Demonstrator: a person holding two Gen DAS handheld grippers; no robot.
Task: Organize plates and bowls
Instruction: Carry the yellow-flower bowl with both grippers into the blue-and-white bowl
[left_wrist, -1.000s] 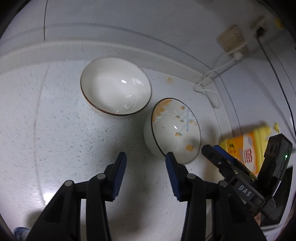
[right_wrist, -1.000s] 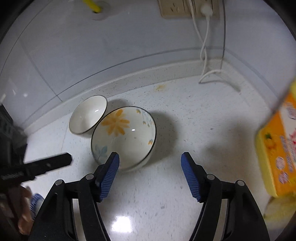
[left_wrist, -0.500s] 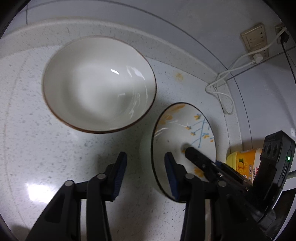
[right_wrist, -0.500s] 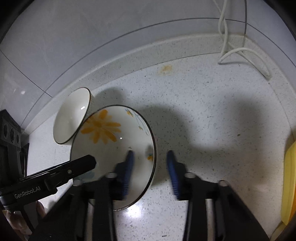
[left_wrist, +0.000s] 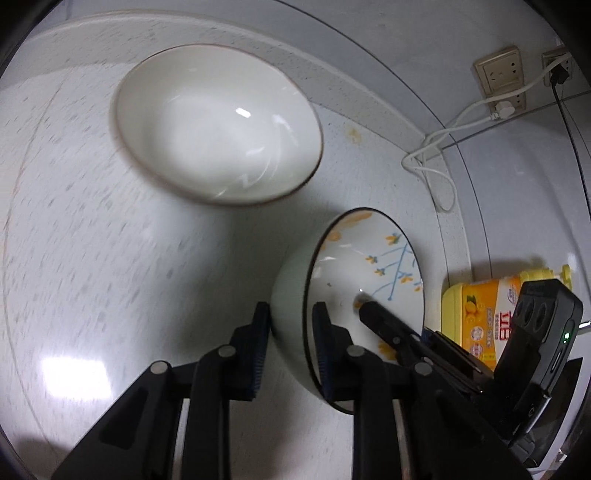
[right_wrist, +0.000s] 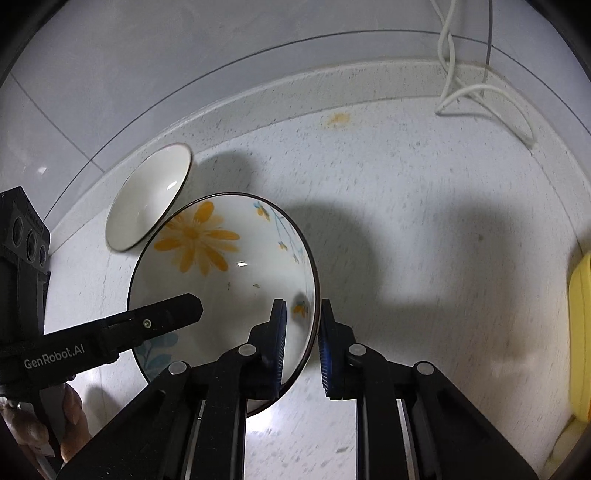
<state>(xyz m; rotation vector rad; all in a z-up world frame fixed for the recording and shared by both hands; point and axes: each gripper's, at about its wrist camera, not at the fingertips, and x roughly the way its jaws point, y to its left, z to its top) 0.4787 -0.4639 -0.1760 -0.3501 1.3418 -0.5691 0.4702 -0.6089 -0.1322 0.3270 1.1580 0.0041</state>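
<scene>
Bowls of glossy glazed ceramic sit on a speckled white countertop (left_wrist: 92, 258): a flower-painted bowl (right_wrist: 229, 273) with a dark rim, and a plain white bowl (left_wrist: 218, 129) just beside it. The right gripper (right_wrist: 302, 339) clamps the painted bowl's rim. The left gripper (left_wrist: 290, 341) straddles the opposite rim, jaws closing. A yellow bottle (left_wrist: 484, 314) stands near the tiled wall.

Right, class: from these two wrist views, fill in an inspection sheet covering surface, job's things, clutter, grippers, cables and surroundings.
Surface: pale speckled counter, small orange stain.
Job's things: flowered bowl; plain white bowl beside it.
Clutter: yellow bottle.
Grippers: right gripper shut on the flowered bowl's rim; left gripper closing across the opposite rim.
Cables: white cable lying on the counter, running up to the wall socket.
Surroundings: tiled wall.
</scene>
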